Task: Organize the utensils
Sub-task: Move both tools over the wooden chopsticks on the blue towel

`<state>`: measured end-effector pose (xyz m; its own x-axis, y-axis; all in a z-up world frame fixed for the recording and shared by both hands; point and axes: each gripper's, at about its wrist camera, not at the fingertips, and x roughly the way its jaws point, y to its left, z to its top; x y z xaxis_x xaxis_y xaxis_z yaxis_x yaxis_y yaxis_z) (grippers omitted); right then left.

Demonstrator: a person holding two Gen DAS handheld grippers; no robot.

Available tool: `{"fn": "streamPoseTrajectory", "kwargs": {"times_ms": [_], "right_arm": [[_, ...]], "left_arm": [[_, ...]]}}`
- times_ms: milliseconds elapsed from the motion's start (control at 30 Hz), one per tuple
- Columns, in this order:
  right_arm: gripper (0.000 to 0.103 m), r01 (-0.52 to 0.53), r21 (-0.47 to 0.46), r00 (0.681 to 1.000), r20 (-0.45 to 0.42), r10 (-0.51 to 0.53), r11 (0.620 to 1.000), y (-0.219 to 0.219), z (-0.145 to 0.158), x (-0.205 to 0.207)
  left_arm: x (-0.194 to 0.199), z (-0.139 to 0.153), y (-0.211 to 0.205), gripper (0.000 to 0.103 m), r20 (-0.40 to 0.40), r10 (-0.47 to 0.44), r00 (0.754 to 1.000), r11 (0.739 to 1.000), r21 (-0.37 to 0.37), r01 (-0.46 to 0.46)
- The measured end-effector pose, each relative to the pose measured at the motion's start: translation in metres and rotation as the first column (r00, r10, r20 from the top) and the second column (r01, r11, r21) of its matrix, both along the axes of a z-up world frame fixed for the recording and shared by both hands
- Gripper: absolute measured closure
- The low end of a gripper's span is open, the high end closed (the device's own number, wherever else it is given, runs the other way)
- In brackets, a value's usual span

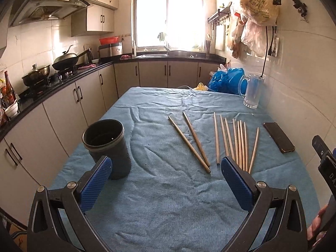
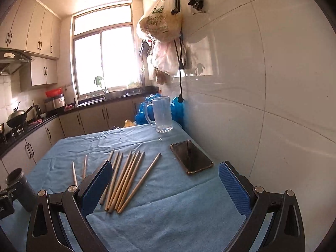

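Observation:
Several wooden chopsticks point(image 1: 241, 142) lie side by side on the blue tablecloth point(image 1: 168, 199), with two more chopsticks point(image 1: 190, 140) lying apart to their left. A dark cylindrical holder point(image 1: 107, 147) stands upright and empty at the table's left side. My left gripper point(image 1: 166, 168) hovers open over the cloth between holder and chopsticks, holding nothing. In the right wrist view the chopsticks point(image 2: 126, 180) fan out just ahead of my left finger. My right gripper point(image 2: 166, 173) is open and empty above the cloth. The holder point(image 2: 21, 187) shows at the far left.
A black phone point(image 1: 278, 136) point(image 2: 190, 156) lies near the tiled wall on the right. A glass mug point(image 1: 253, 90) point(image 2: 160, 114) stands at the table's far right corner beside blue plastic bags point(image 1: 226, 79). Kitchen counters with a wok point(image 1: 65, 59) run along the left.

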<state>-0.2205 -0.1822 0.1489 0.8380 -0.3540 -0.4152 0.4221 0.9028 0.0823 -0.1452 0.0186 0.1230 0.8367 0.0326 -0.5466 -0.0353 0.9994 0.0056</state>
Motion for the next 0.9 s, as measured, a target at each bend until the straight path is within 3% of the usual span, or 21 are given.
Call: {"fn": "streamPoseTrajectory", "kwargs": {"times_ms": [500,900], "right_arm": [[0.0,-0.056,0.047,0.997,-0.045,0.059,0.997,0.006,-0.008,0.001],[0.0,-0.066,0.103,0.987,-0.142,0.08,0.993,-0.019,-0.038,0.021]], "left_arm": [[-0.001,-0.003,-0.004,0.0,-0.031,-0.007,0.999,1.0,0.008,0.007],[0.042,-0.009,-0.012,0.0,-0.119,-0.041,0.992,0.999,0.0,0.041]]}}
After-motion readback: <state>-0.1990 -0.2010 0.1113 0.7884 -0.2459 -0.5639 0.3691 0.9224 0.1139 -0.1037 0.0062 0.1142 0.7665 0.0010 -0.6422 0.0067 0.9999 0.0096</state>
